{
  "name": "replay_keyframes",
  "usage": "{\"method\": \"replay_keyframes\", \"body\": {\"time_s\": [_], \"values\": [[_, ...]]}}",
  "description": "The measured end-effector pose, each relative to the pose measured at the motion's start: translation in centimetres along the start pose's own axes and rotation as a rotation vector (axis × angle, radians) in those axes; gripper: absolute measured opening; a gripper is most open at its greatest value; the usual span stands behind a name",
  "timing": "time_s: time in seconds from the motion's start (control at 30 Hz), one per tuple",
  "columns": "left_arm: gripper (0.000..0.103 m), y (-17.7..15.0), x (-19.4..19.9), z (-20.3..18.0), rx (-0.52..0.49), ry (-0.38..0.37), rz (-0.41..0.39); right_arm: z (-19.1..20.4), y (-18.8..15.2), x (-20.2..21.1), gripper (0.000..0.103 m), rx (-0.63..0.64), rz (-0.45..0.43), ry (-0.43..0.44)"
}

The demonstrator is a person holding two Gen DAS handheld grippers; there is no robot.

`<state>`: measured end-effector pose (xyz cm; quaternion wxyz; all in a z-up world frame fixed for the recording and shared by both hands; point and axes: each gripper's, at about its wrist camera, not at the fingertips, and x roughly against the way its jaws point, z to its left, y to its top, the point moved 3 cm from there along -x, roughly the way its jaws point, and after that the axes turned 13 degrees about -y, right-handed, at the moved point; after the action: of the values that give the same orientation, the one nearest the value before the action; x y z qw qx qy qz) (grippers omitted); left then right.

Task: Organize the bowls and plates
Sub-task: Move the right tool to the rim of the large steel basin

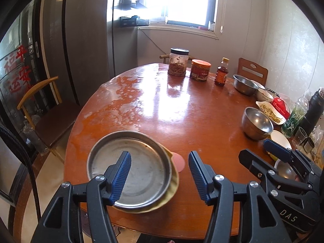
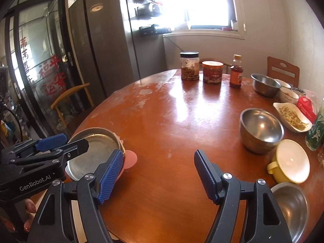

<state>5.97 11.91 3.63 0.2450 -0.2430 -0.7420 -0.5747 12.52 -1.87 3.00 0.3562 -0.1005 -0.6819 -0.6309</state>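
Note:
A round steel plate [image 1: 139,168] lies on a yellow plate [image 1: 170,194] and a pink plate [image 1: 179,162] at the table's near left edge. My left gripper [image 1: 160,174] is open and empty, its left finger above the steel plate. My right gripper [image 2: 159,174] is open and empty over bare table. To its right stand a steel bowl [image 2: 261,129], a yellow bowl with a handle [image 2: 289,162] and another steel bowl [image 2: 291,204]. The stack also shows in the right wrist view [image 2: 95,147], beside the left gripper [image 2: 60,141]. The right gripper shows in the left wrist view [image 1: 261,151].
On the round wooden table [image 1: 182,111], at the back, stand a clear jar [image 1: 178,64], a red jar [image 1: 200,69], a sauce bottle [image 1: 221,71] and a steel bowl [image 1: 245,85]. A white dish of food [image 2: 291,116], white bowls, bottles and a red packet crowd the right edge. Chairs surround the table.

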Motion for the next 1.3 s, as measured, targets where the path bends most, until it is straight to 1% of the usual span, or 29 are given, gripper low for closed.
{"method": "replay_keyframes", "body": {"time_s": [0.23, 0.37, 0.53, 0.67, 0.9, 1.1, 1.2, 1.3], "values": [[0.061, 0.2, -0.2, -3.7, -0.042, -0.039, 0.0, -3.8, -0.2, 2.2, 0.075, -0.049, -0.035, -0.039], [0.061, 0.0, -0.7, -6.2, -0.068, -0.076, 0.006, -6.5, -0.6, 3.4, 0.076, -0.075, -0.05, -0.077], [0.061, -0.4, -1.5, -9.0, -0.101, -0.101, 0.019, -9.4, -1.3, 4.9, 0.076, -0.105, -0.071, -0.117], [0.061, -0.8, -2.2, -11.2, -0.116, -0.129, 0.027, -11.7, -2.0, 5.7, 0.076, -0.126, -0.07, -0.143], [0.061, -1.7, -3.7, -15.0, -0.162, -0.147, 0.06, -16.1, -3.6, 6.6, 0.076, -0.176, -0.063, -0.203], [0.061, -2.4, -4.6, -17.4, -0.195, -0.168, 0.084, -20.2, -5.0, 6.4, 0.076, -0.255, -0.035, -0.219], [0.061, -2.6, -5.1, -18.3, -0.203, -0.176, 0.091, -21.7, -5.8, 6.5, 0.076, -0.277, -0.028, -0.22], [0.061, -3.0, -5.7, -19.4, -0.207, -0.192, 0.105, -23.0, -6.6, 6.5, 0.076, -0.278, -0.013, -0.238]]}}
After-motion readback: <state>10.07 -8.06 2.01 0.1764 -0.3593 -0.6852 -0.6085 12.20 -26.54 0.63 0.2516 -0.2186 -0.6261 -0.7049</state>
